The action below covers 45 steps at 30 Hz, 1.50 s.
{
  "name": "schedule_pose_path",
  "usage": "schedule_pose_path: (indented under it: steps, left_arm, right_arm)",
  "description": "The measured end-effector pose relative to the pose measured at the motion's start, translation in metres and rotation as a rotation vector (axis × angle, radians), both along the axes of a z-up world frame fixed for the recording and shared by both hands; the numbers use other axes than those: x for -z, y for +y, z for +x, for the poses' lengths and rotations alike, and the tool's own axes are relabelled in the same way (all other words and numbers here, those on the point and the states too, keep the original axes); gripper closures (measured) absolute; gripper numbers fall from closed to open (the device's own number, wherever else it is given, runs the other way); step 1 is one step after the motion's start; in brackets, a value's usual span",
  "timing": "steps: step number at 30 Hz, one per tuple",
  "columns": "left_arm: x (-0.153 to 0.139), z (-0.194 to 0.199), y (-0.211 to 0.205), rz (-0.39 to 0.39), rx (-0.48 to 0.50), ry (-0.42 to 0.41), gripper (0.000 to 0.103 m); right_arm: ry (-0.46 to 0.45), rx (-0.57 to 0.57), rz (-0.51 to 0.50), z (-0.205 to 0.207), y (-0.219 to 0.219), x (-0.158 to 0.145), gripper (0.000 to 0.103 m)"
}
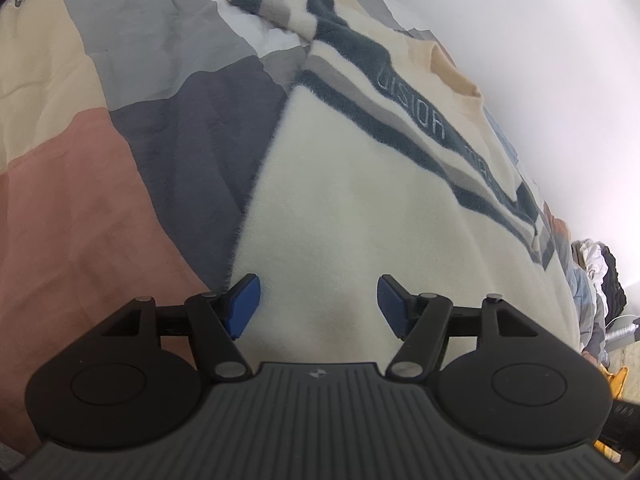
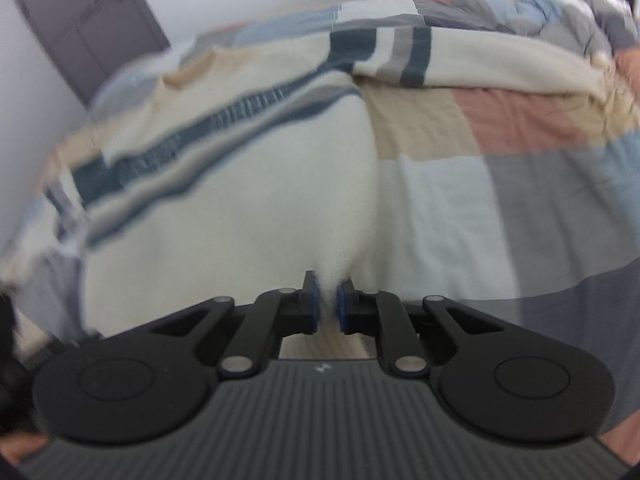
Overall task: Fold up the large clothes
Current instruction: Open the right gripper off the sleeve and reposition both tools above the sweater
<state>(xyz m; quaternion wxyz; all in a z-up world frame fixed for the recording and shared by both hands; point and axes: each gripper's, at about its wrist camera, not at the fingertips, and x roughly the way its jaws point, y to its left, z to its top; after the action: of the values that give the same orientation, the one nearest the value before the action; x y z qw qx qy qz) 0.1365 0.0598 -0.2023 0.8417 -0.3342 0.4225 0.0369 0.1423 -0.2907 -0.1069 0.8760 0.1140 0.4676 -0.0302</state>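
Note:
A fuzzy cream sweater [image 1: 360, 200] with dark teal and grey chest stripes and raised lettering lies spread on a patchwork bedspread [image 1: 80, 160]. My left gripper [image 1: 318, 306] is open, its blue pads just above the sweater's lower body near the left side edge, holding nothing. In the right wrist view the same sweater [image 2: 240, 200] fills the left half, one sleeve [image 2: 460, 60] stretched out to the right. My right gripper [image 2: 328, 306] is shut on the sweater's cream hem corner, which bunches up between the pads. This view is blurred.
The patchwork bedspread [image 2: 500, 160] of pink, beige, grey and white squares covers the bed. A white wall [image 1: 540, 60] runs along the far side. A pile of clothes [image 1: 600, 272] lies at the bed's end. A grey door [image 2: 92, 20] stands at back left.

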Motion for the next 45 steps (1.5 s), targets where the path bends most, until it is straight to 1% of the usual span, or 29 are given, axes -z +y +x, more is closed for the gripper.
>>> schedule_pose_path:
  steps: [2,4,7,8,9,10,11,12,13,16,18,21,25,28,34,38,40,43,45]
  left_arm:
    - [0.000,0.002,-0.001,0.009,0.006,0.001,0.033]
    - [0.000,0.003,-0.003,0.017,0.014,-0.001,0.032]
    - [0.000,0.004,-0.004,0.022,0.020,-0.014,0.032]
    - [-0.001,0.005,-0.006,0.036,0.029,-0.016,0.032]
    - [-0.003,0.005,-0.007,0.052,0.034,-0.024,0.032]
    - [-0.005,0.005,-0.009,0.071,0.037,-0.038,0.032]
    - [-0.008,0.005,-0.011,0.090,0.043,-0.048,0.032]
    - [-0.010,0.006,-0.013,0.105,0.051,-0.059,0.032]
    - [-0.013,0.006,-0.015,0.116,0.058,-0.071,0.032]
    - [-0.024,0.010,-0.022,0.161,0.088,-0.104,0.032]
    - [-0.031,0.014,-0.028,0.204,0.108,-0.124,0.032]
    - [-0.040,0.021,-0.036,0.252,0.140,-0.152,0.032]
    - [-0.053,0.031,-0.045,0.316,0.185,-0.185,0.032]
    - [-0.060,0.041,-0.052,0.359,0.223,-0.198,0.032]
    - [-0.059,0.066,-0.066,0.415,0.304,-0.217,0.032]
    - [-0.047,0.081,-0.066,0.428,0.327,-0.219,0.031]
    - [-0.039,0.088,-0.061,0.409,0.328,-0.212,0.031]
    - [-0.029,0.099,-0.053,0.375,0.326,-0.195,0.032]
    - [-0.022,0.103,-0.052,0.379,0.341,-0.205,0.031]
  right_arm:
    - [0.047,-0.015,-0.047,-0.003,0.006,0.011,0.091]
    - [0.064,-0.022,-0.077,-0.006,0.011,0.017,0.091]
    - [0.049,0.003,-0.094,-0.008,0.014,0.013,0.089]
    - [0.041,0.011,-0.103,-0.009,0.013,0.011,0.089]
    - [0.040,0.019,-0.115,-0.009,0.013,0.009,0.085]
    - [0.031,0.026,-0.124,-0.009,0.013,0.006,0.075]
    - [0.014,0.028,-0.131,-0.010,0.013,0.003,0.068]
    - [-0.008,0.023,-0.132,-0.010,0.014,-0.001,0.053]
    - [-0.034,0.015,-0.131,-0.010,0.014,-0.005,0.044]
    - [-0.113,-0.019,-0.124,-0.008,0.021,-0.017,0.043]
    - [-0.148,-0.030,-0.089,-0.002,0.024,-0.021,0.043]
    - [-0.183,-0.050,-0.008,0.009,0.033,-0.021,0.043]
    - [-0.257,-0.080,0.029,0.023,0.050,-0.017,0.043]
    - [-0.298,-0.102,0.030,0.033,0.060,-0.010,0.043]
    - [-0.362,-0.143,-0.045,0.053,0.073,0.005,0.043]
    - [-0.408,-0.177,-0.085,0.060,0.076,0.012,0.043]
    - [-0.414,-0.193,-0.093,0.064,0.079,0.016,0.043]
    - [-0.379,-0.190,-0.075,0.072,0.083,0.031,0.043]
    - [-0.334,-0.186,-0.038,0.080,0.087,0.044,0.043]
